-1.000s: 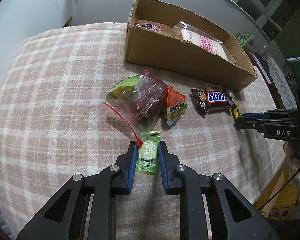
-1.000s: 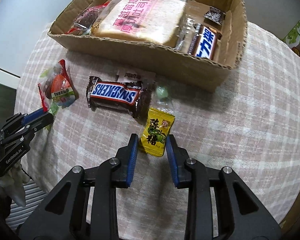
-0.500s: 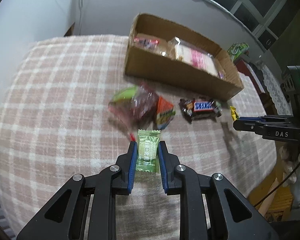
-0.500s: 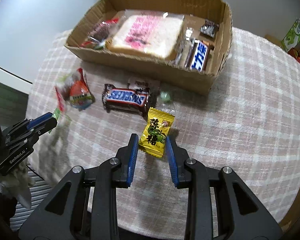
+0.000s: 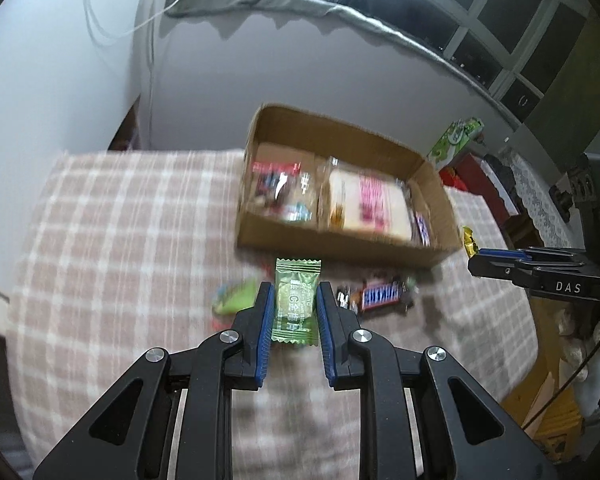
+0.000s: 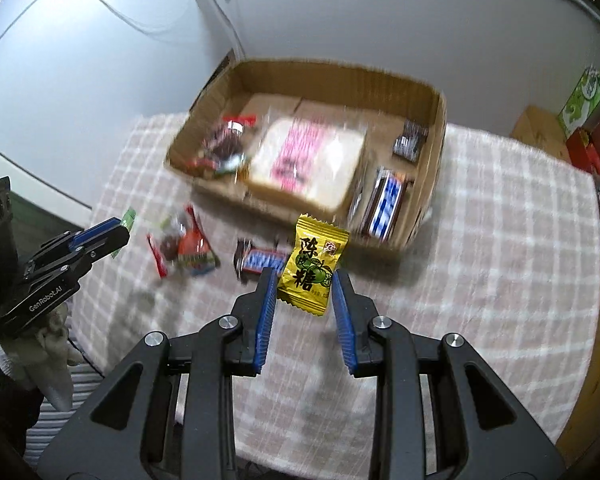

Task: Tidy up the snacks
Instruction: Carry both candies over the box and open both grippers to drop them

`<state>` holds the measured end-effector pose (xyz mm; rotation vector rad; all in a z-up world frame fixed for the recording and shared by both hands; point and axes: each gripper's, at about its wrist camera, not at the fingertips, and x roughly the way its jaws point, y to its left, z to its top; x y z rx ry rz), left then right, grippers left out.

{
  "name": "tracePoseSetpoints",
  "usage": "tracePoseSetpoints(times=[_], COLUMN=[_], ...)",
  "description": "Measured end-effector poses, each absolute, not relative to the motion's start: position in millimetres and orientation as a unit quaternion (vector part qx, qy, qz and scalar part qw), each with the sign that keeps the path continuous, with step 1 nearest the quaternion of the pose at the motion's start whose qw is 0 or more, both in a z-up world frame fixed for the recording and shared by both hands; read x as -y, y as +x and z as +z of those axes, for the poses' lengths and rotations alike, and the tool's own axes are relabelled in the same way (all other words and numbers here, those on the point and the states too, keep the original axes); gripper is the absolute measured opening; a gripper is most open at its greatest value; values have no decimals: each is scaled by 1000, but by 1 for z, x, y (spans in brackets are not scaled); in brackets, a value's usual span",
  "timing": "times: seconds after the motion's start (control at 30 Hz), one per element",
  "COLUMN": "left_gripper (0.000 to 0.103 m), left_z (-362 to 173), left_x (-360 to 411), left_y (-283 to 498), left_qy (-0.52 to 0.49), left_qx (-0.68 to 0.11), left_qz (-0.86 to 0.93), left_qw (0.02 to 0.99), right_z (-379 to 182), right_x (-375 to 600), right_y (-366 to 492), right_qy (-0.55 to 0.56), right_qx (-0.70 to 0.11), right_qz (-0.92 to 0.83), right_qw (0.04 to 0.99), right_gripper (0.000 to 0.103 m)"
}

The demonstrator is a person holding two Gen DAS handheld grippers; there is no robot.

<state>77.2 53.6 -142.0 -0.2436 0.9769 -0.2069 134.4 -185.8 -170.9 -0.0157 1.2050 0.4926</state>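
Note:
My left gripper (image 5: pixel 294 300) is shut on a small green candy packet (image 5: pixel 295 300), held above the checked tablecloth (image 5: pixel 112 240). My right gripper (image 6: pixel 305 284) is shut on a yellow candy packet (image 6: pixel 312 266), also lifted off the table. Beyond both stands an open cardboard box (image 5: pixel 424 168) (image 6: pixel 432 92) holding a bread pack (image 6: pixel 308 160), a blue bar (image 6: pixel 386 200) and other wrapped snacks. On the cloth in front of the box lie a Snickers bar (image 5: pixel 380 294) (image 6: pixel 256 260) and a pile of red and green packets (image 6: pixel 180 246). Each gripper shows at the edge of the other's view, the left one (image 6: pixel 112 232) and the right one (image 5: pixel 476 256).
A white wall rises behind the box. A green carton (image 5: pixel 456 138) and red boxes stand off the table at the right. The table edge runs near the bottom of both views, with a gloved hand (image 6: pixel 48 344) under the left gripper.
Both grippers rose from the table with their candy packets and tilted up, so the box and the wall fill more of each view. The loose snacks stayed on the cloth.

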Motion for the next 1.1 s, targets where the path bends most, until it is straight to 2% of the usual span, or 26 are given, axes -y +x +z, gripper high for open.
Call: tracePoseSetpoints(times=[0.33, 0.9, 0.97, 1.03, 1.1], left_gripper=[19, 21, 31, 31, 31], left_z=[-131, -138, -138, -137, -136], left_x=[-42, -30, -29, -29, -30], left_y=[130, 166, 168, 168, 168], left_qy=[-96, -91, -90, -87, -88], left_qx=[-447, -452, -455, -453, -453], left_qz=[-107, -108, -109, -109, -110], left_qw=[883, 881, 879, 881, 880], right_z=[-154, -171, -173, -173, -172], right_x=[187, 185, 185, 186, 186], right_y=[177, 216, 216, 215, 214], right_qy=[-29, -51, -53, -55, -53], right_qx=[-531, -536, -536, -534, -532], right_qz=[218, 198, 197, 196, 198], right_qw=[818, 819, 819, 820, 821], right_gripper=[30, 30, 34, 46, 46])
